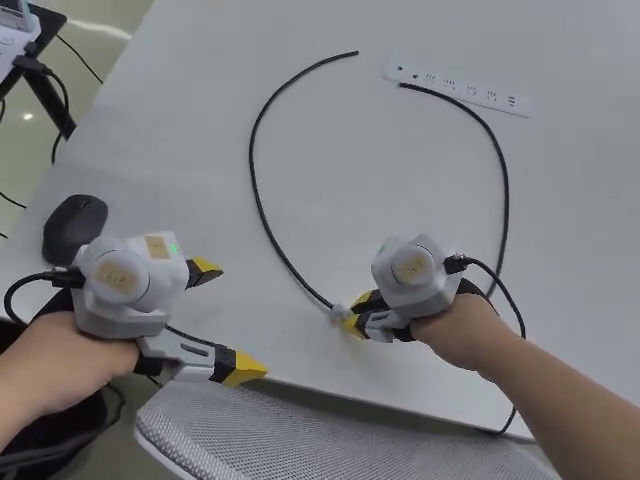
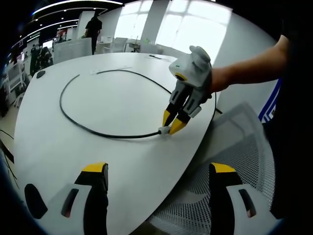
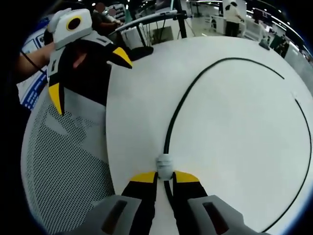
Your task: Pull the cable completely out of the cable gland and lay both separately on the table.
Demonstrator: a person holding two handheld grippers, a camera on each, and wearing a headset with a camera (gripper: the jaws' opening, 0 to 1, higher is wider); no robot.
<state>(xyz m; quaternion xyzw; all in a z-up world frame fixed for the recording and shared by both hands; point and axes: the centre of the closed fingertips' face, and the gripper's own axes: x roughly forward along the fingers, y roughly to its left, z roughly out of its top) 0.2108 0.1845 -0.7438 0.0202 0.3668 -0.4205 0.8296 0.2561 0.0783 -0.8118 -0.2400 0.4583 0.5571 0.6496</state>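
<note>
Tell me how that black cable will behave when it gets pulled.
Probably floppy: the cable lies in a loose curve on the table, so it should trail and bend rather than hold shape. Likely light, sliding easily over the smooth top. Where it enters the gland at the right gripper, it may kink if tugged sideways.

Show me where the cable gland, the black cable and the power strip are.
cable gland [image 3: 165, 165]: right gripper view, on its white body.
black cable [image 1: 251, 160]: head view, on the left side of its loop.
power strip [image 1: 457, 87]: head view, on the middle of its top face.
</note>
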